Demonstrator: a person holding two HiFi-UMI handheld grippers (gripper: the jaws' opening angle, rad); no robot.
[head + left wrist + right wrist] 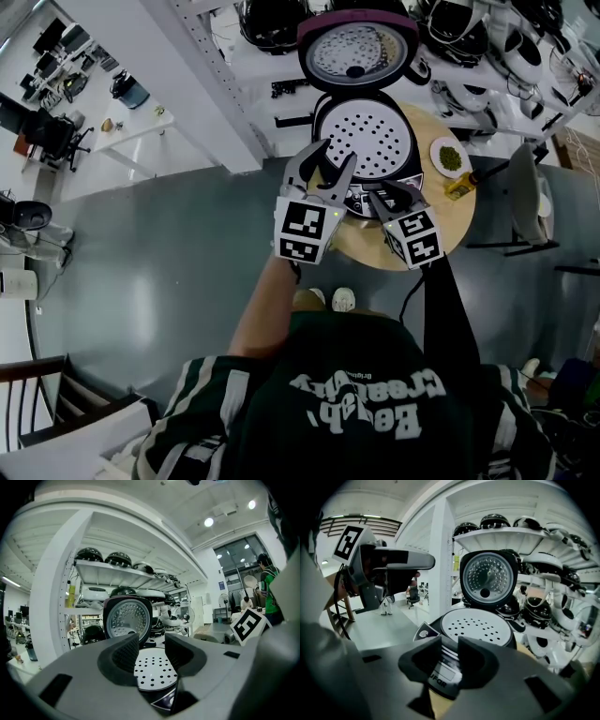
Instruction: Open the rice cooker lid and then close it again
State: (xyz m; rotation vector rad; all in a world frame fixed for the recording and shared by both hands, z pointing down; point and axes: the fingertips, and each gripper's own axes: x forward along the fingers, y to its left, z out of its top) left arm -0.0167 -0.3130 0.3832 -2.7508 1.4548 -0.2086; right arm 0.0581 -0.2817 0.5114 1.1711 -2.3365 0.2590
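**Rice cooker**: upper centre of the head view, standing on a round wooden table. The lid is upright behind the body with its inner face toward the camera. A white perforated tray covers the pot mouth.

**Left gripper**: at the cooker's front edge. The jaws are spread wide with nothing between them, and its own view looks through the gap at the tray and lid.

**Right gripper**: lower right of the left one, before the control panel. It is part-open and unclenched, and its pads touch nothing.

**Small plate**: right of the cooker, holding something green.

**Step in hand:** opening looks done, and closing has not yet begun.

**Next move calls for:** probably one gripper reaching to the lid's top rim and pressing it forward and down until it latches, with the other gripper kept clear of the pot mouth.
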